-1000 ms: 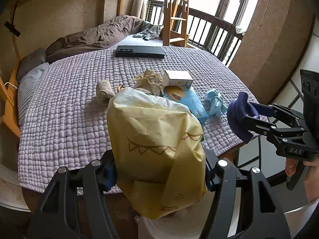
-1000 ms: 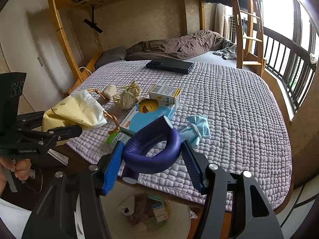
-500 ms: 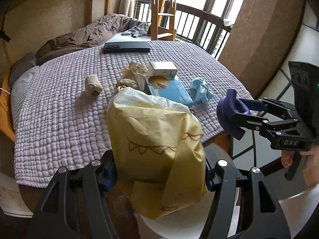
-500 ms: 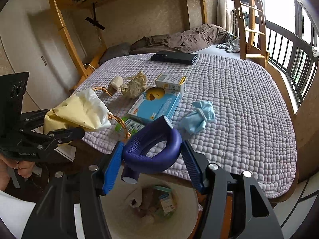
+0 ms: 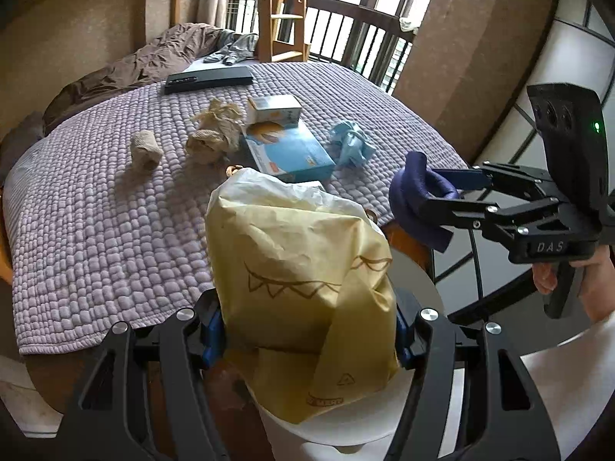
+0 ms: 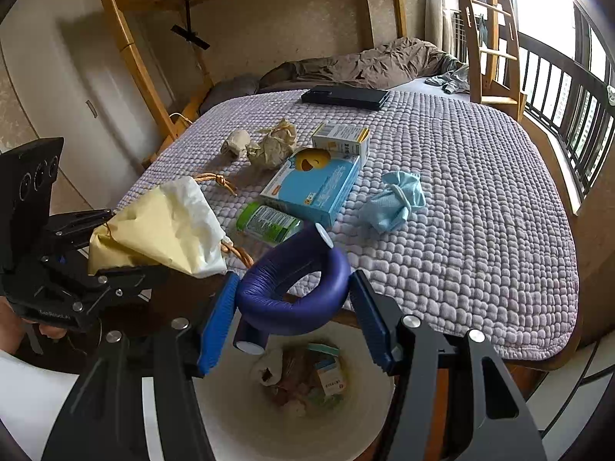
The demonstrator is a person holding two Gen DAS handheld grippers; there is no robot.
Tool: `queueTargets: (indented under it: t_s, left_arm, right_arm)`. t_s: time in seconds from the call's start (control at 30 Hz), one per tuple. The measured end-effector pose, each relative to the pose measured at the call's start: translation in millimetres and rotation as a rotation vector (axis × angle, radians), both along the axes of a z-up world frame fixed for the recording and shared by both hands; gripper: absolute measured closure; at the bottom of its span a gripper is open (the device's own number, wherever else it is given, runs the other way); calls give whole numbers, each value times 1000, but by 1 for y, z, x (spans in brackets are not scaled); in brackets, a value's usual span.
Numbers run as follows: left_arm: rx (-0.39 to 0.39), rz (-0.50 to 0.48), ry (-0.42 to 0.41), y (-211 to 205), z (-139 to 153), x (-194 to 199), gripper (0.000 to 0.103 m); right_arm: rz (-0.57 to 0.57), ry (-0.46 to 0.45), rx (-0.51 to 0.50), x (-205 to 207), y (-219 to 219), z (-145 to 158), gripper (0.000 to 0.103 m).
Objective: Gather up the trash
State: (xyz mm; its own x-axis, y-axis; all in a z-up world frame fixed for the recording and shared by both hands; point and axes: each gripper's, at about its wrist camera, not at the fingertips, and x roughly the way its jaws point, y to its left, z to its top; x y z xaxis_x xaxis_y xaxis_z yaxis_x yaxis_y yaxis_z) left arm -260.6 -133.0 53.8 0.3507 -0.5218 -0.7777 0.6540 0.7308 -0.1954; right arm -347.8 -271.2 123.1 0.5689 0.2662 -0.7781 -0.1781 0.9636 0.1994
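My left gripper point(image 5: 303, 326) is shut on a crumpled yellow paper bag point(image 5: 300, 280), seen from the side as the yellow bag point(image 6: 153, 230) in the right wrist view. My right gripper point(image 6: 292, 307) is shut on a curved dark-blue foam tube point(image 6: 296, 280), which hangs over the white trash bin point(image 6: 238, 411) holding several scraps. That blue tube point(image 5: 415, 199) also shows at the right of the left wrist view. On the purple quilt point(image 6: 461, 192) lie a blue box point(image 6: 315, 188), a small white carton point(image 6: 340, 140), a light-blue cloth point(image 6: 396, 199), a green bottle point(image 6: 269, 223) and beige paper wads point(image 6: 273, 146).
A black flat case point(image 6: 346, 98) and a brown duvet point(image 6: 369, 65) lie at the bed's far end. A wooden bunk ladder point(image 6: 484, 38) and a balcony railing point(image 6: 569, 88) stand on the right. A person's hand point(image 5: 592, 280) holds the right gripper's handle.
Both grippers have drawn back from the bed toward the bin, keeping their loads. The bin's inside now shows more fully under the blue tube.
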Motion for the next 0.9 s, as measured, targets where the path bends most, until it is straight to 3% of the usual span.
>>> queueTargets:
  t_s: [0.9]
  left_arm:
    - [66, -182, 59, -23, -33, -34, 38]
  right_arm:
    - [24, 85, 13, -28, 4, -16, 44]
